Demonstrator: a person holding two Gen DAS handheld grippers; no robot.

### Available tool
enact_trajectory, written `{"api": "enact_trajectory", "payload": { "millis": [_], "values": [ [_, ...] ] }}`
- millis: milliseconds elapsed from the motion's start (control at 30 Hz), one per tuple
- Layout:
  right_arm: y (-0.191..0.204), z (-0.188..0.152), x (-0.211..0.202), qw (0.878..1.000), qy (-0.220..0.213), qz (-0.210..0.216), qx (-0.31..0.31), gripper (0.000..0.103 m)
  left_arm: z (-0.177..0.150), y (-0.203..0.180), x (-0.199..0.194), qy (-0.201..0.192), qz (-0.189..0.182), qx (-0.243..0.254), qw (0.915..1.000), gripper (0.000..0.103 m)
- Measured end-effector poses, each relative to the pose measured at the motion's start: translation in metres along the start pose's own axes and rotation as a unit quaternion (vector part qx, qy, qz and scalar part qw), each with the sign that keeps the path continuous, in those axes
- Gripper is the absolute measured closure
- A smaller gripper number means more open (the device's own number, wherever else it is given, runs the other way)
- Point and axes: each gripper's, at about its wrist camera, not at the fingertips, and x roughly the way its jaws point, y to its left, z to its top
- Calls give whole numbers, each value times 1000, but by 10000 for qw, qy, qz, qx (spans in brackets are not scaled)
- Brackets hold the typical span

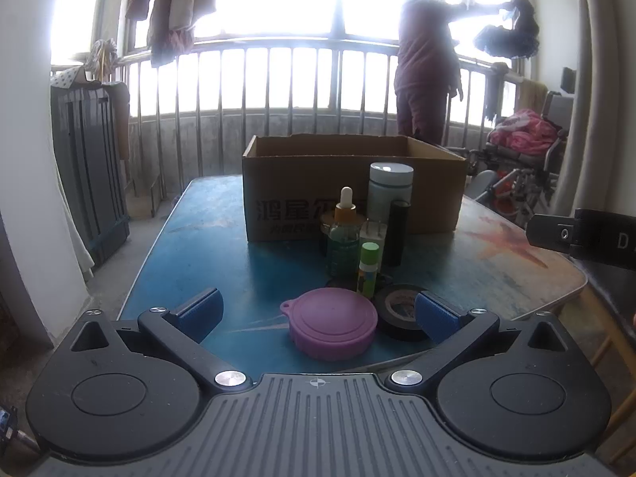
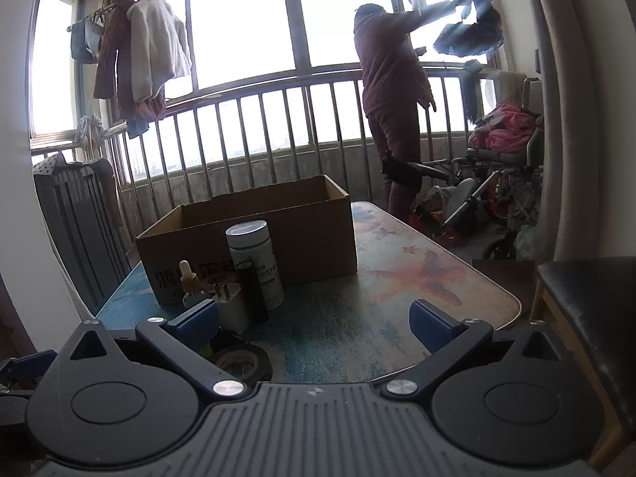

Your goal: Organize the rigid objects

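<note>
On the blue surface (image 1: 206, 214) the left gripper (image 1: 318, 312) hovered with its jaws spread wide and nothing held. Between them, nearer the right finger, lay the purple round lid (image 1: 332, 324); the black tape roll (image 1: 399, 310) sat just beside that finger, partly behind it. Beyond stood the dropper bottle (image 1: 344, 234), the green-capped tube (image 1: 367, 268), the white plug (image 1: 373, 234), the black cylinder (image 1: 397, 232) and the white jar (image 1: 389, 189), all before the open cardboard box (image 1: 278, 183). The right gripper (image 2: 316, 320) also had its jaws fully apart and empty, bare surface between them, the cluster at its left finger.
</note>
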Motion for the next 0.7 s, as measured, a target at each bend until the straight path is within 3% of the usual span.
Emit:
{"api": "enact_trajectory", "payload": {
  "millis": [700],
  "values": [
    [8, 0, -2, 9995, -10, -108, -297, 0, -3, -1, 2, -72, 23, 16, 10000, 0]
  ]
}}
